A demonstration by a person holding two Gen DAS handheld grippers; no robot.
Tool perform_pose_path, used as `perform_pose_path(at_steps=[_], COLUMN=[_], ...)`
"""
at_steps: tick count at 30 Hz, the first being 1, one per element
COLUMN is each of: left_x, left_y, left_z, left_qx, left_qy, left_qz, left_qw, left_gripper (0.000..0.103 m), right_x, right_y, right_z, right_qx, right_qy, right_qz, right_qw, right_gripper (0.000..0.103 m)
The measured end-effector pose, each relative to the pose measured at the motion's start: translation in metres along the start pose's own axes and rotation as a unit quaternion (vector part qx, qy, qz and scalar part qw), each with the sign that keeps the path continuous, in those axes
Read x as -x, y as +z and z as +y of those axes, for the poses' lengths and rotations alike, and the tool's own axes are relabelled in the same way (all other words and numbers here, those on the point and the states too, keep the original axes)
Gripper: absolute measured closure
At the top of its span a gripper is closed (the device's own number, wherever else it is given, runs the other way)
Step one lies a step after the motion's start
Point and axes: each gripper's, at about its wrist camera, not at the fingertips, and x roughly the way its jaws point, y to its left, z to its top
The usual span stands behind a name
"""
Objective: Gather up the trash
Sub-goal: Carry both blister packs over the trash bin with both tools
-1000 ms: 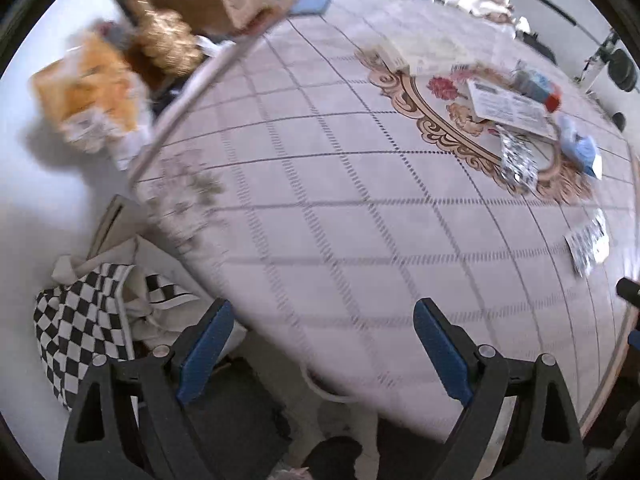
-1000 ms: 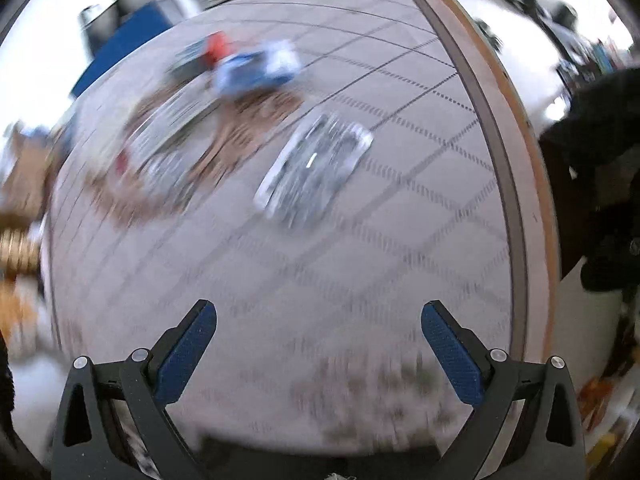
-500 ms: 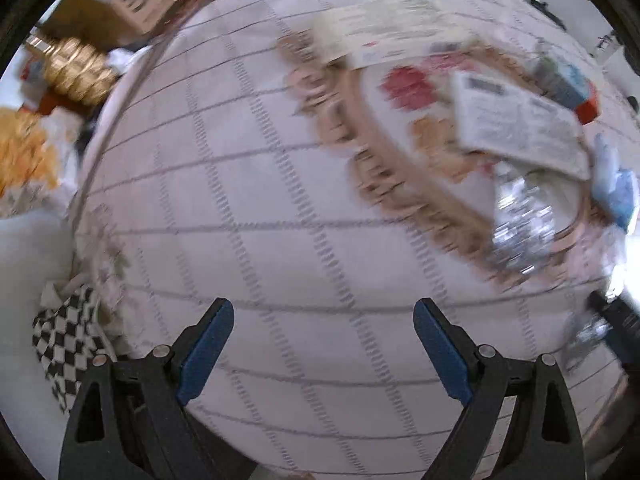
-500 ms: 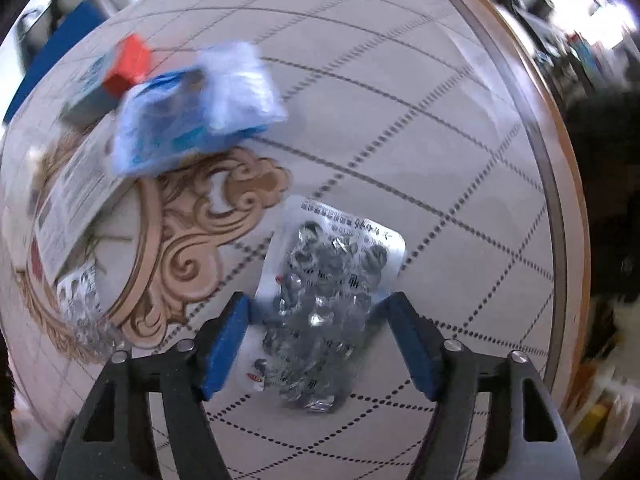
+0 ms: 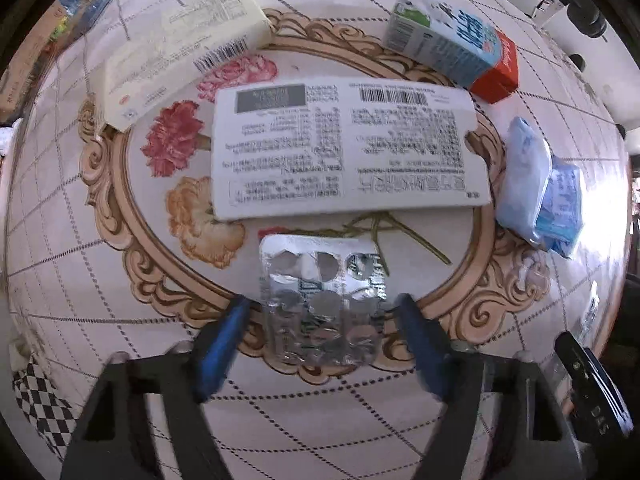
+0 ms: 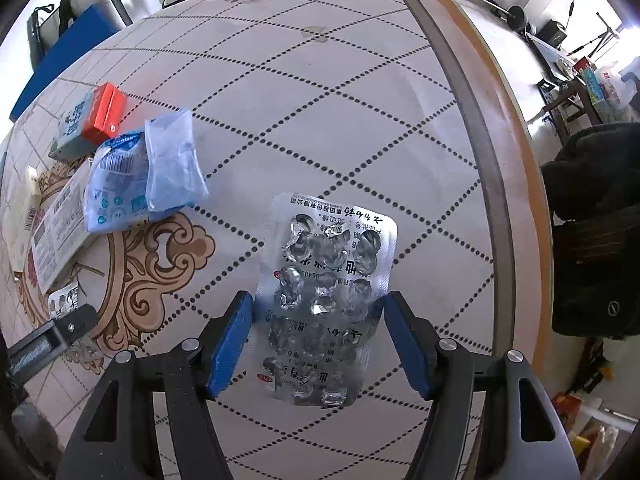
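Two empty silver blister packs lie on the patterned tablecloth. One blister pack (image 5: 320,304) lies at the rim of the floral medallion, between the blue pads of my left gripper (image 5: 320,320). Those jaws are closing and a small gap shows on each side. The other blister pack (image 6: 326,288), printed with red and grey text, lies nearer the table's edge. My right gripper (image 6: 320,308) points down over it, its jaws still closing slightly, with both pads against the pack's long edges.
On the medallion lie a flattened white carton (image 5: 344,148), a cream box (image 5: 176,52), a blue and red drink carton (image 5: 452,44) and blue plastic bags (image 5: 536,188). The table's wooden rim (image 6: 492,184) runs on the right, with a dark garment (image 6: 592,232) beyond it.
My left gripper moved from the table's edge to the medallion, came down around the silver pack and narrowed. My right gripper narrowed onto its pack, which has slid with it away from the scroll ornament.
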Motion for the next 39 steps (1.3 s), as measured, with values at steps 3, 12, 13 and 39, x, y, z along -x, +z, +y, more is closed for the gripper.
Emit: perform_pose_path(at_steps=[3, 12, 13, 39], left_x=[0.011, 0.078, 0.088, 0.006], left_y=[-0.006, -0.062, -0.069, -0.406], left_z=[0.001, 0.008, 0.013, 0.235], left_qx=[-0.008, -0.026, -0.027, 0.120], left_qy=[0.001, 0.022, 0.022, -0.059], left_qz=[-0.022, -0.109, -0.119, -0.039], left_qw=[0.9997, 0.9934, 0.9923, 0.9903], left_gripper=[0.051, 0.051, 0.051, 0.051], right_x=[0.004, 0.043, 0.049, 0.009], right_y=[-0.003, -0.058, -0.067, -0.478], right_z=[-0.006, 0.021, 0.022, 0.052], right_qx=[0.017, 0.102, 0.109, 0.232], right_qy=[0.003, 0.012, 0.017, 0.099], right_qz=[-0.007, -0.063, -0.070, 0.083], right_qw=[1.000, 0.993, 0.991, 0.964], right_gripper=[0.034, 0.034, 0.035, 0.035])
